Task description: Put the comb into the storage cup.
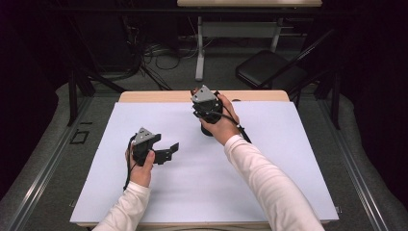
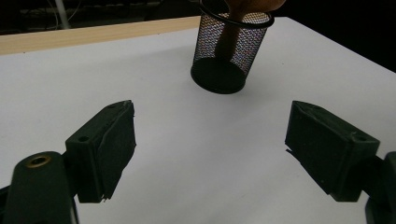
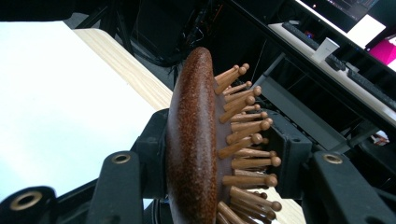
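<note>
A brown wooden hairbrush [image 3: 191, 140] with wooden pins stands between the jaws of my right gripper [image 3: 219, 140], which is shut on its head. In the left gripper view the brush's handle [image 2: 228, 39] reaches down into a black mesh cup [image 2: 231, 56] standing upright on the white sheet [image 2: 196, 140]. From above, my right gripper [image 1: 207, 108] hovers over that cup [image 1: 208, 130] near the table's far edge. My left gripper [image 1: 168, 150] rests lower left on the sheet, open and holding nothing, its jaws [image 2: 210, 140] spread wide and aimed at the cup.
The white sheet [image 1: 192, 183] covers most of the wooden table [image 1: 144, 96]. Beyond the far edge stand a black folding chair [image 1: 269, 67], a second table's leg [image 1: 199, 53] and floor cables [image 1: 159, 53]. Dark frame posts [image 1: 72, 96] flank the table.
</note>
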`<state>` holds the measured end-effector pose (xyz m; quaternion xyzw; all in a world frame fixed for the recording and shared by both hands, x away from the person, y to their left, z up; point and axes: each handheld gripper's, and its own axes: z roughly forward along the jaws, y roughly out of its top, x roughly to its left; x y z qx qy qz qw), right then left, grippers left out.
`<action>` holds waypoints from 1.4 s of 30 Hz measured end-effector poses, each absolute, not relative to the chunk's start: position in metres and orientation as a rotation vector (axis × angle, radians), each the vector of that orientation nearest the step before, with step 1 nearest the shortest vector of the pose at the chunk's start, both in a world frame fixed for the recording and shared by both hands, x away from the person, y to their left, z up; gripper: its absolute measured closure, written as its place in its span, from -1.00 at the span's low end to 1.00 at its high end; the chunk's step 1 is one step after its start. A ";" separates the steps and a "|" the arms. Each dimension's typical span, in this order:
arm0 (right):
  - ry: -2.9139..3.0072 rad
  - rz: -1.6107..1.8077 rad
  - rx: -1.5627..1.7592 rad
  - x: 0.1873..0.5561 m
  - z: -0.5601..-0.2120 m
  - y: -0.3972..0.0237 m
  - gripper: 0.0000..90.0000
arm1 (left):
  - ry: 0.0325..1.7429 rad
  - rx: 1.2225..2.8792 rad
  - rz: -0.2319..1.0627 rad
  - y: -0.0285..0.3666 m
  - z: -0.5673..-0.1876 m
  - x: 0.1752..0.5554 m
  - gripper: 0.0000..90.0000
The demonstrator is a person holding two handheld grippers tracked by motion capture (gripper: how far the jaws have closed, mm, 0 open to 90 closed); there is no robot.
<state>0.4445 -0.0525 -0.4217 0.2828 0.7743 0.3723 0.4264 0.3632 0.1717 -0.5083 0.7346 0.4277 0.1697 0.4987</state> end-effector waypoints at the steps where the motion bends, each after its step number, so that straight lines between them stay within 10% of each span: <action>1: 1.935 0.927 0.699 0.444 -0.422 -0.051 0.09 | 1.036 1.776 0.410 0.172 -0.508 0.363 -0.64; 42: 1.933 0.851 0.584 0.430 -0.438 -0.026 0.01 | 1.053 1.772 0.405 0.175 -0.510 0.365 -0.64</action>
